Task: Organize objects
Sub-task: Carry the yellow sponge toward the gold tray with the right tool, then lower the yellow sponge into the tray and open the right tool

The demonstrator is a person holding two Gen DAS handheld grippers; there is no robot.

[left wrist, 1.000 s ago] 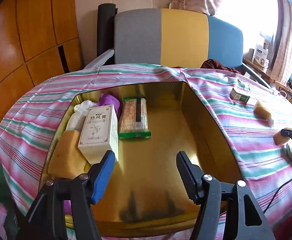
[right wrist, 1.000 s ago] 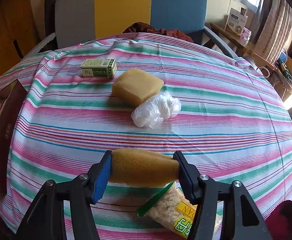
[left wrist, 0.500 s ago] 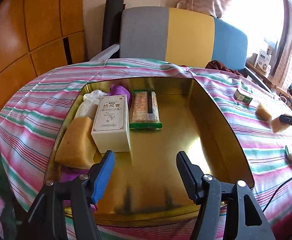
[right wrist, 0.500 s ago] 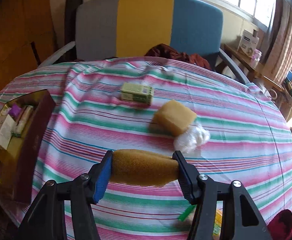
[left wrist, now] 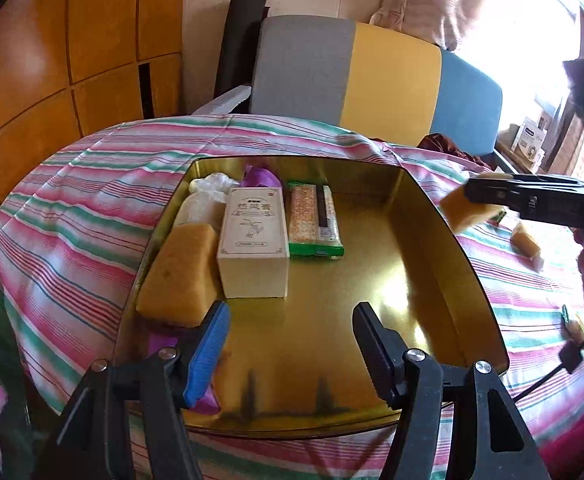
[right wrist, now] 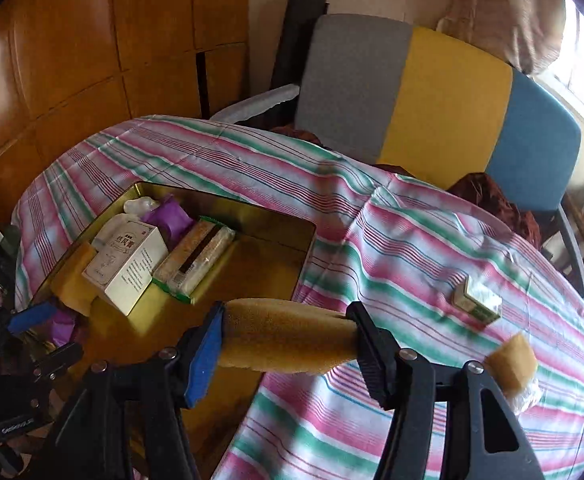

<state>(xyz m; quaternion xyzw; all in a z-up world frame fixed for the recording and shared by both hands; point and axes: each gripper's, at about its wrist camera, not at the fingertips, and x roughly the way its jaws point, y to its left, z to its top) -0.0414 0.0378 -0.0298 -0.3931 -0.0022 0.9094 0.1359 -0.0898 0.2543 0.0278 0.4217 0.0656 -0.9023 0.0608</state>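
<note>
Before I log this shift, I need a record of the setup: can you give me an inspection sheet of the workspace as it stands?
Surface: striped tablecloth covers the table.
Job's things: gold tin holds a sponge, white box, snack pack, purple packet and clear bag. Carried sponge hangs over the tin's right edge.
Clutter: green box and another sponge lie on the cloth.
Grippers: left tool open, empty, at the tin's near edge; right tool shut on the carried sponge.
Cables: black lead at the right.
Surroundings: tricolour chair, wooden panels.
</note>
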